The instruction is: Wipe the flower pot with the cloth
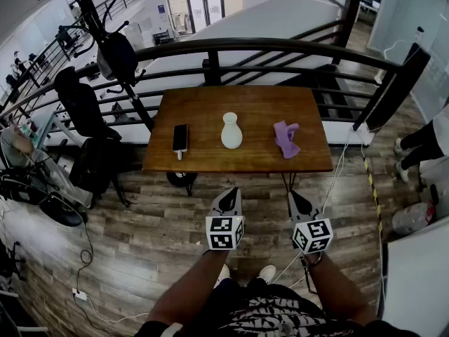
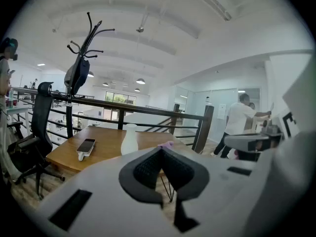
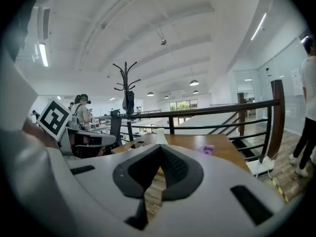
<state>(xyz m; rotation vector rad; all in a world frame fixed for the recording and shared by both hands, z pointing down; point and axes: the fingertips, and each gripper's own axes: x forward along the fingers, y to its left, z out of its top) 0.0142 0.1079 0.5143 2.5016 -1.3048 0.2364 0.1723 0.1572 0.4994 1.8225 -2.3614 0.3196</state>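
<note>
A white flower pot point(image 1: 231, 131) stands upright mid-table on the wooden table point(image 1: 210, 160). A crumpled purple cloth point(image 1: 285, 137) lies to its right. Both grippers hover over the floor, short of the table's near edge and apart from pot and cloth. My left gripper point(image 1: 229, 192) is shut with nothing in it, and my right gripper point(image 1: 295, 196) beside it is likewise shut and empty. The left gripper view has its closed left gripper point(image 2: 160, 150) below the pot point(image 2: 130, 139) and cloth point(image 2: 167, 144). In the right gripper view, the pot point(image 3: 161, 135) and cloth point(image 3: 208, 149) lie beyond the closed right gripper point(image 3: 159, 147).
A phone point(image 1: 180, 137) on a stand sits at the table's left. A dark railing point(image 1: 280, 48) runs behind the table. An office chair point(image 1: 91, 139) and coat rack point(image 1: 105, 34) stand to the left. A person's legs point(image 1: 421, 142) are at the right. Cables point(image 1: 337, 174) trail across the floor.
</note>
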